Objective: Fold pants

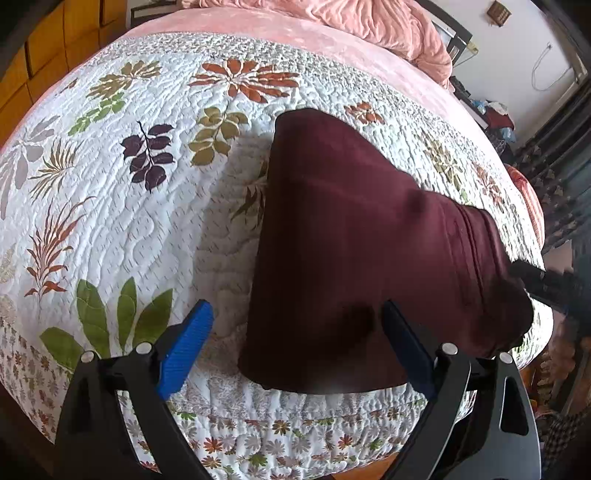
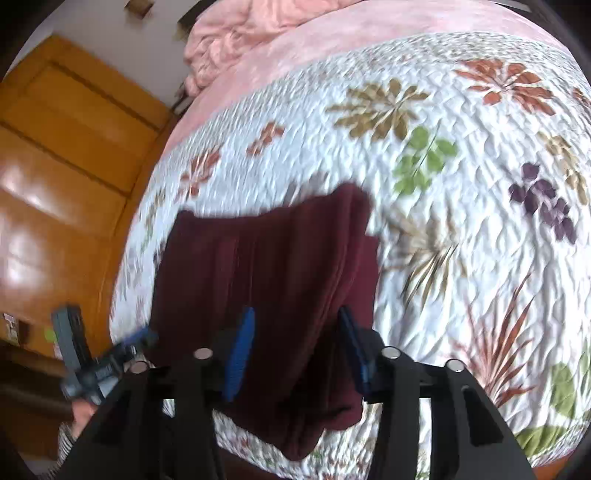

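Dark maroon pants (image 1: 354, 236) lie folded into a compact stack near the front edge of a bed with a white floral quilt (image 1: 122, 206). My left gripper (image 1: 295, 321) is open, its blue fingers straddling the near left corner of the pants, above them. In the right wrist view the pants (image 2: 273, 273) lie under my right gripper (image 2: 295, 332), which is open with its blue fingers apart over the near end of the stack. The left gripper shows at the lower left of that view (image 2: 92, 354).
A pink blanket (image 1: 369, 22) is bunched at the far end of the bed. A wooden wardrobe (image 2: 62, 177) stands beside the bed. Clutter sits on the floor (image 1: 498, 118) at the right. The quilt (image 2: 461, 221) lies flat around the pants.
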### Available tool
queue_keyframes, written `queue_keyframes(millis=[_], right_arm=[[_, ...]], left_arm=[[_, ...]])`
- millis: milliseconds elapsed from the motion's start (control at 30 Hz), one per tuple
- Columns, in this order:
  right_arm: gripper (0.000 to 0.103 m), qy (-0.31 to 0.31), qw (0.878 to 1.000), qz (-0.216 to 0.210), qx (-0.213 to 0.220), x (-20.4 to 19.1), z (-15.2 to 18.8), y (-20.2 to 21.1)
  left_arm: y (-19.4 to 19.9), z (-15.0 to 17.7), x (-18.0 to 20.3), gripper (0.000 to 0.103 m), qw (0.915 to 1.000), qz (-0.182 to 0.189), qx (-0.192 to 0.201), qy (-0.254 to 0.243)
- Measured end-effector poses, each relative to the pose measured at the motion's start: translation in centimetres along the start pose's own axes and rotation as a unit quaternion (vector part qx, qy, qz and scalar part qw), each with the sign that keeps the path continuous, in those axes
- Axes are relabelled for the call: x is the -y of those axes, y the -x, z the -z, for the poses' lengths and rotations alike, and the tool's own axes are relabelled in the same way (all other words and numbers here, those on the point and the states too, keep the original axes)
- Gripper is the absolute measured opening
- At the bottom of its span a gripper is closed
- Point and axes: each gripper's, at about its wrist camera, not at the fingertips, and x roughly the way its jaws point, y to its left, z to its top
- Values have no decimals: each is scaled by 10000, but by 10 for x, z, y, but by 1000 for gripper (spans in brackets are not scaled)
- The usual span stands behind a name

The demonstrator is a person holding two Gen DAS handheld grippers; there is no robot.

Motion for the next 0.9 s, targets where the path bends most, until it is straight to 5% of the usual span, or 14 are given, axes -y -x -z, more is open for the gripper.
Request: queue_keyframes(millis=[300, 433, 633, 767, 900], right_arm=[[52, -568, 9984, 17, -34, 24, -53, -35], [7, -647, 9969, -448, 20, 25, -57, -37], [5, -262, 9990, -117, 357, 14, -59, -12], [5, -460, 9986, 248, 128, 33, -53, -30], [13, -465, 9987, 132, 150, 34, -44, -34]], left_arm=[[-7, 3, 9, 92, 9997, -78, -181, -134], [-9, 4, 9, 92, 9997, -86, -207, -132], [-11, 2, 11, 92, 9997, -91, -194, -119], [-14, 3, 18, 93, 9996, -102, -191, -173], [-14, 3, 23, 93, 9991, -155, -182, -349]])
